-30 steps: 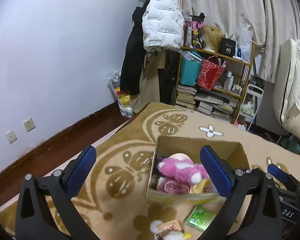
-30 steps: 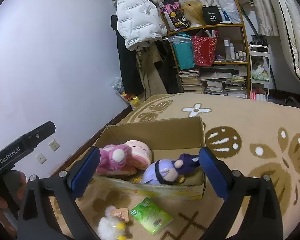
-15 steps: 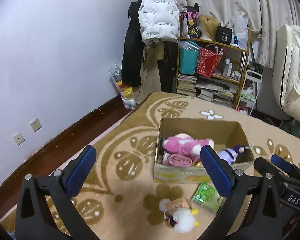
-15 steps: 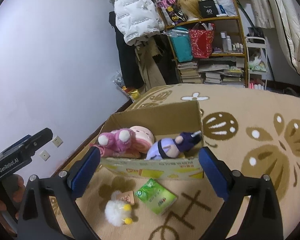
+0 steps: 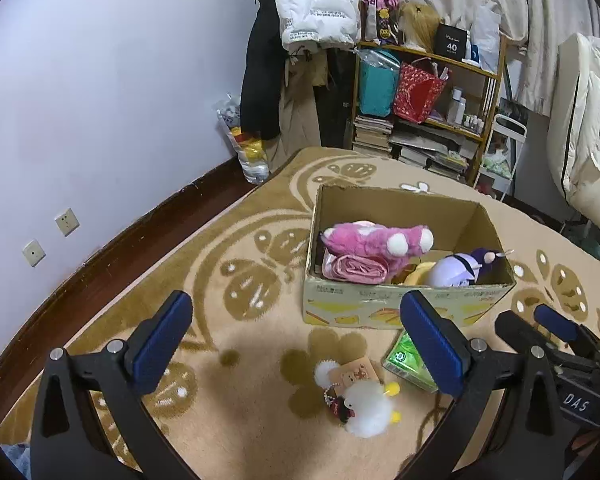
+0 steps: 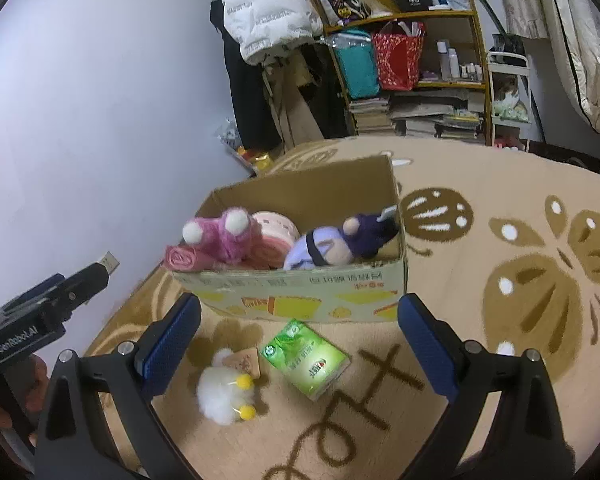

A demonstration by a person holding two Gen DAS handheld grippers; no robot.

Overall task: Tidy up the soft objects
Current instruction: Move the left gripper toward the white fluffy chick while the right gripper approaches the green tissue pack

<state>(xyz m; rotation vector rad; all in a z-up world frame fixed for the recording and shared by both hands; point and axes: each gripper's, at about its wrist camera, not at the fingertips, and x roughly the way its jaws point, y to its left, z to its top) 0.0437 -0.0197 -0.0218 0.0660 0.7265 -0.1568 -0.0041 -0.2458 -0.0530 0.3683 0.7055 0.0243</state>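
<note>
A cardboard box (image 5: 384, 316) (image 6: 300, 296) stands on the carpet, holding a pink plush (image 5: 374, 240) (image 6: 224, 236), a rolled pink cloth (image 5: 356, 268), and a purple doll (image 5: 466, 268) (image 6: 340, 244). In front of it lie a white fluffy chick toy (image 5: 370, 408) (image 6: 224, 394), a small tan card (image 5: 354, 376) (image 6: 246, 360) and a green tissue pack (image 5: 406, 362) (image 6: 306, 358). My left gripper (image 5: 296, 344) hangs open above the chick. My right gripper (image 6: 298, 344) is open above the tissue pack. Both hold nothing.
A wooden shelf (image 5: 428, 116) with books and bags stands at the back, beside hanging coats (image 5: 296, 40). A wall with sockets (image 5: 66, 222) runs along the left. A white mattress (image 5: 588, 152) leans at right. The patterned carpet (image 6: 520, 280) stretches right of the box.
Both grippers have pulled back and risen away from the box. The chick toy, card and tissue pack now show fully in front of it. Both stay open.
</note>
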